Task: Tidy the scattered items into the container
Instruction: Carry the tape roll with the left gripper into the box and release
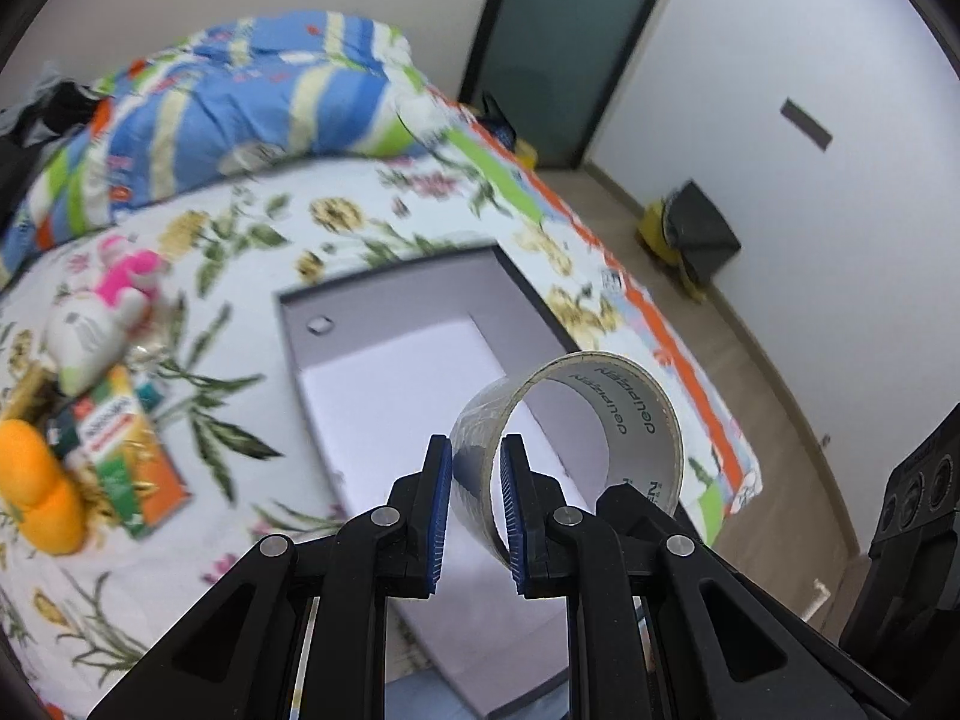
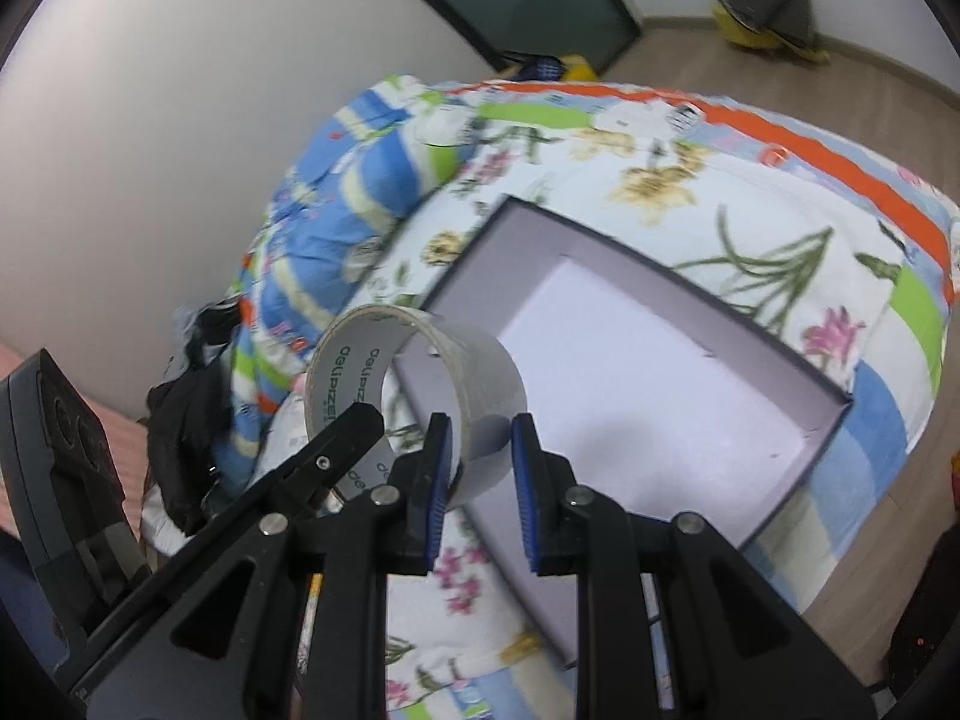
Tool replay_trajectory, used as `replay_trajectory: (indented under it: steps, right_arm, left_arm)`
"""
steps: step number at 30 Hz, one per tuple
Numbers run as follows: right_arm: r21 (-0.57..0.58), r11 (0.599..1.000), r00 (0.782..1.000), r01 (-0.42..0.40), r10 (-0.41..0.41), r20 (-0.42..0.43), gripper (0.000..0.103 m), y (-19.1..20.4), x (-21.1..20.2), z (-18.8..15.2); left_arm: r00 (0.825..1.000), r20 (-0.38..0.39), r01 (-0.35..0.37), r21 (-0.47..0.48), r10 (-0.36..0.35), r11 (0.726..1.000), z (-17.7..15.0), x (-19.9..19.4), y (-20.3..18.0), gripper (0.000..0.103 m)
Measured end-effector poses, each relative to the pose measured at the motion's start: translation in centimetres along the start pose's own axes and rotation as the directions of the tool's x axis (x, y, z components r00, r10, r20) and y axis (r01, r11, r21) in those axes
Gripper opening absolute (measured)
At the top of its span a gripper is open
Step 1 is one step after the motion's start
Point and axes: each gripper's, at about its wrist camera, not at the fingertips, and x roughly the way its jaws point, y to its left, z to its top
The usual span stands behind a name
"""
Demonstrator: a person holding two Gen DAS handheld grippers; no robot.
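Gripping one roll of clear packing tape [image 1: 576, 420] between them, both grippers are clenched on its wall: the left gripper [image 1: 476, 501] pinches the roll's left side between its blue pads [image 1: 441, 510], and the right gripper [image 2: 480, 480] pinches the opposite side, with one pad inside the ring and one outside. In the right wrist view the same tape roll [image 2: 432, 372] stands on edge, its printed cardboard core facing left, and the black finger of the left gripper reaches in from the lower left. The roll hangs above the near part of an open grey box [image 1: 384, 294], whose pale floor shows beneath it with nothing lying on the visible part.

The box lies on a bed with a floral sheet [image 1: 252, 222]. Well to the left of the box, a plush rabbit in pink [image 1: 102, 318], an orange carton [image 1: 129, 444] and an orange plush [image 1: 36, 468] lie scattered together on the sheet. A striped blue quilt [image 1: 240, 96] is bunched at the far side of the bed. Beyond the bed's right edge is wooden flooring and a dark door [image 1: 570, 30].
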Motion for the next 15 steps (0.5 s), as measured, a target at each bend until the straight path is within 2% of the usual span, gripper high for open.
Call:
replay_trajectory:
  steps: [3, 8, 10, 12, 14, 15]
  right_arm:
    - [0.03, 0.999, 0.999, 0.023, -0.023, -0.028, 0.021, -2.4, 1.9, 0.4]
    - [0.063, 0.997, 0.997, 0.043, -0.039, -0.068, 0.024, -5.0, 4.0, 0.4]
    - [0.067, 0.997, 0.996, 0.05, -0.045, -0.077, 0.029, -5.4, 4.5, 0.5]
    - [0.058, 0.996, 0.996, 0.067, -0.062, -0.069, 0.045, -5.3, 4.6, 0.5]
    - [0.054, 0.996, 0.996, 0.065, -0.062, -0.057, 0.055, -5.1, 4.3, 0.5]
    - [0.05, 0.997, 0.997, 0.063, -0.061, -0.047, 0.055, -4.8, 4.0, 0.5]
  left_arm:
    - [0.999, -0.05, 0.003, 0.0, -0.003, 1.0, -0.6, 3.4, -0.6, 0.016]
    - [0.995, -0.102, 0.011, -0.007, -0.011, 1.0, -1.4, 6.6, -0.3, 0.017]
    - [0.993, -0.115, 0.007, -0.012, -0.009, 1.0, -1.6, 7.2, 0.0, 0.017]
    - [0.992, -0.128, 0.004, -0.028, -0.008, 1.0, -1.6, 7.4, 0.6, 0.017]
    - [0.989, -0.149, 0.007, -0.057, -0.015, 0.998, -1.6, 7.3, 1.4, 0.017]
    - [0.988, -0.151, 0.009, -0.067, -0.019, 0.998, -1.6, 7.1, 1.7, 0.017]
